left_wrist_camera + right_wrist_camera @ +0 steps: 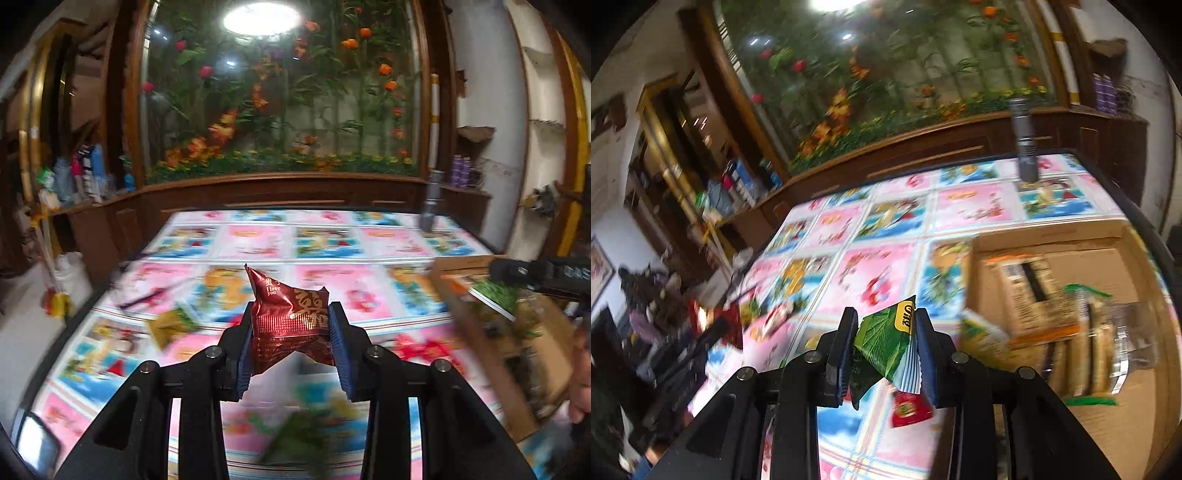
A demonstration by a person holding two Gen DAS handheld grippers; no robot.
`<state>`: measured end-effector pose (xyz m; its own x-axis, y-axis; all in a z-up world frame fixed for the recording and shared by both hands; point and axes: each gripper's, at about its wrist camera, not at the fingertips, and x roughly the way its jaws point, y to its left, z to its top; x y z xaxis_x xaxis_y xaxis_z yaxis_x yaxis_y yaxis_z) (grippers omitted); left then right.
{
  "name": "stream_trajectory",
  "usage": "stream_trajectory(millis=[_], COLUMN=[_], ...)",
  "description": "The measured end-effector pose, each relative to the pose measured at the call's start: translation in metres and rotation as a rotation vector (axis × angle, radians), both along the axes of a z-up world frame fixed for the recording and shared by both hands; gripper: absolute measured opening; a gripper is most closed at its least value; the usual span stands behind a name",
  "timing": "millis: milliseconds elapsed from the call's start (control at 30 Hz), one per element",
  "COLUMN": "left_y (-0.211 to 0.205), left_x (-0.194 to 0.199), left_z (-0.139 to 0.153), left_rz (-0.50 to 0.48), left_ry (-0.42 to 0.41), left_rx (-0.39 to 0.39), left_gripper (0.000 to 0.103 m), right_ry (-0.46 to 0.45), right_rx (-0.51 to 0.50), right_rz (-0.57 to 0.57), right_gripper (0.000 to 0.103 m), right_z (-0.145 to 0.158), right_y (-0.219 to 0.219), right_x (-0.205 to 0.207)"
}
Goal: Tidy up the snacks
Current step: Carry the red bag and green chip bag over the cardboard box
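While both tools are loaded, the job is to get each packet into the cardboard box (pixel 1115 254) w/o spilling. Left gripper (pixel 291 325) is clamped on a red foil packet (pixel 288 321), pads pressing its sides, packet held above the patterned tablecloth (pixel 258 240), well left of the box. Right gripper (pixel 886 332) is clenched on a green packet (pixel 886 339), pinched thin betw. the pads, hanging just left of the box's near-left corner. Box already holds a tan carton (pixel 1030 291) and a clear pack of biscuits (pixel 1093 339), so free floor is toward the box's far side & near edge. Judgement: bring the right one in first, since it's closest; clear the box wall before lowering, aim for bare cardboard beside the carton, not on top of the biscuits. Foil is slick and puffy, so keep the squeeze steady till it's over the box, then let go low. A small red sachet (pixel 910 408) & other loose packets lie on the cloth left of the box; these prob. come next. Views are blurred, so exact clearances can't be told.
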<state>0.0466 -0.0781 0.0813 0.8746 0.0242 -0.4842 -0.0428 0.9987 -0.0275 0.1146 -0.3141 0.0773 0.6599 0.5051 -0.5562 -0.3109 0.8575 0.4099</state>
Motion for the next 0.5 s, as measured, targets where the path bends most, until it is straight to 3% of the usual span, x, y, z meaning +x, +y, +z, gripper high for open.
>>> stream_trajectory(millis=[167,367,500], left_y=[-0.055,-0.125,-0.152], left_x=[0.004,0.008,0.016], left_z=[0.000,-0.003,-0.016], left_rz=[-0.167,-0.418,-0.499], left_ry=[0.033,0.119,0.185], left_rx=[-0.048,-0.187,-0.219], left_gripper=[0.036,0.036,0.036], right_ry=[0.009,0.074,0.152], right_rx=[0.061,0.070,0.046], right_rz=[-0.146,-0.306,-0.347], right_gripper=[0.033,0.033,0.033], right_z=[0.006,0.001,-0.009], right_y=[-0.052,-0.102,-0.115], right_x=[0.006,0.013,0.022])
